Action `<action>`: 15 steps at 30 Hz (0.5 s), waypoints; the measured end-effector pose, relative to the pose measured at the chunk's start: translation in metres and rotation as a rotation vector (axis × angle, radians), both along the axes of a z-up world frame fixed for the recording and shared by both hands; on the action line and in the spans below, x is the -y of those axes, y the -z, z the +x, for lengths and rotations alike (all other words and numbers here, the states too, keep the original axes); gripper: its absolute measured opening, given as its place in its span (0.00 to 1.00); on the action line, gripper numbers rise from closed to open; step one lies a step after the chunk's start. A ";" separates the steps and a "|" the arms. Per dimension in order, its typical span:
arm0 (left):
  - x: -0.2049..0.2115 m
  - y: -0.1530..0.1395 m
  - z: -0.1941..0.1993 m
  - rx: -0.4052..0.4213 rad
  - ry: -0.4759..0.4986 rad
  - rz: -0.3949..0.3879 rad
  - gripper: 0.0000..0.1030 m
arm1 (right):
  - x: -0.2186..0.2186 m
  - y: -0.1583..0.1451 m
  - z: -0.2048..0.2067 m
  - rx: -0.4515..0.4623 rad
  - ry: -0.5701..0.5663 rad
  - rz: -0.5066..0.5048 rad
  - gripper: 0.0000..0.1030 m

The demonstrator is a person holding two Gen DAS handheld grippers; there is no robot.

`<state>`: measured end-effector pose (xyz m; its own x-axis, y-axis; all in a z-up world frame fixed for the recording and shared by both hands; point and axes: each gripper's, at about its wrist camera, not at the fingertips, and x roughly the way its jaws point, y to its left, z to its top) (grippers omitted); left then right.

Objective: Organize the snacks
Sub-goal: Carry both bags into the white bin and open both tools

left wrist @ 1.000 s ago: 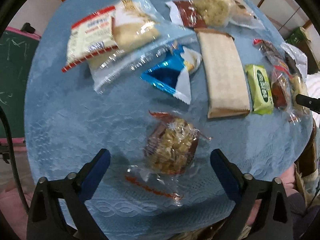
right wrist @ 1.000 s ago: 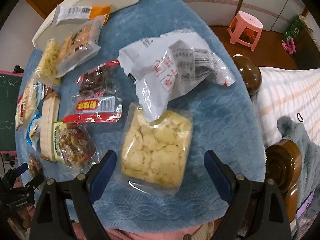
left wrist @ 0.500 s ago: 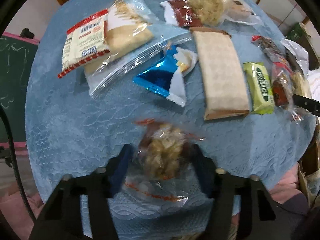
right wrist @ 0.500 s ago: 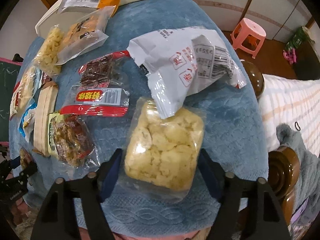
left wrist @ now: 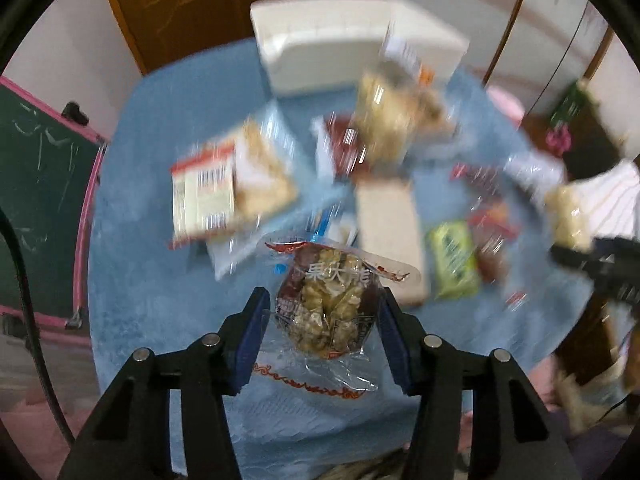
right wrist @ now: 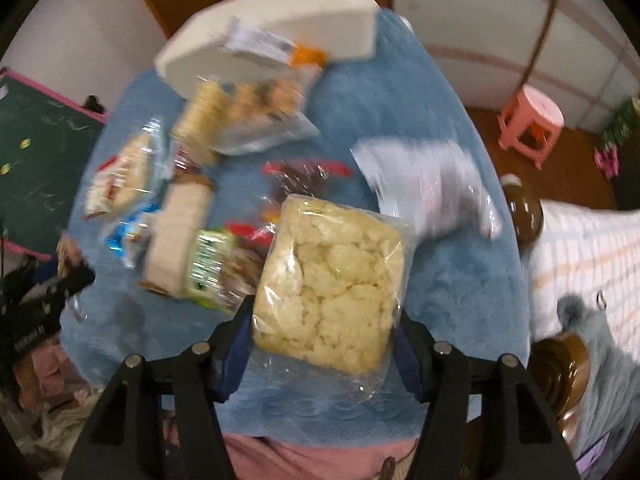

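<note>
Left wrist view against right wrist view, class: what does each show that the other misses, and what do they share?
Only the left wrist view shows the left tool shut on the nut snack packet.

Only the right wrist view shows the right tool shut on the pale puffed snack bag, plus the pink stool.

Both show the blue tablecloth, the white tray and the green packet.

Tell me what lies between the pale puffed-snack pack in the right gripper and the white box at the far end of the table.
In the right wrist view, between the puffed-snack pack and the white box lie a red-edged clear packet and a clear bag of biscuits, on blue cloth.
</note>
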<state>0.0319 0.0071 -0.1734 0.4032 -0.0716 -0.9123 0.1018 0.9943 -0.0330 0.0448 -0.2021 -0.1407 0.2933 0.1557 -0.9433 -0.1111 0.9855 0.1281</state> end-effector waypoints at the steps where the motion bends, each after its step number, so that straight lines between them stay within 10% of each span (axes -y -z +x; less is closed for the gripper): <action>1: 0.002 -0.012 0.004 0.027 -0.001 -0.007 0.51 | -0.004 -0.010 0.000 0.019 -0.019 0.004 0.60; 15: 0.012 -0.190 0.125 0.360 0.022 0.025 0.51 | -0.032 -0.199 0.097 0.433 -0.157 -0.053 0.60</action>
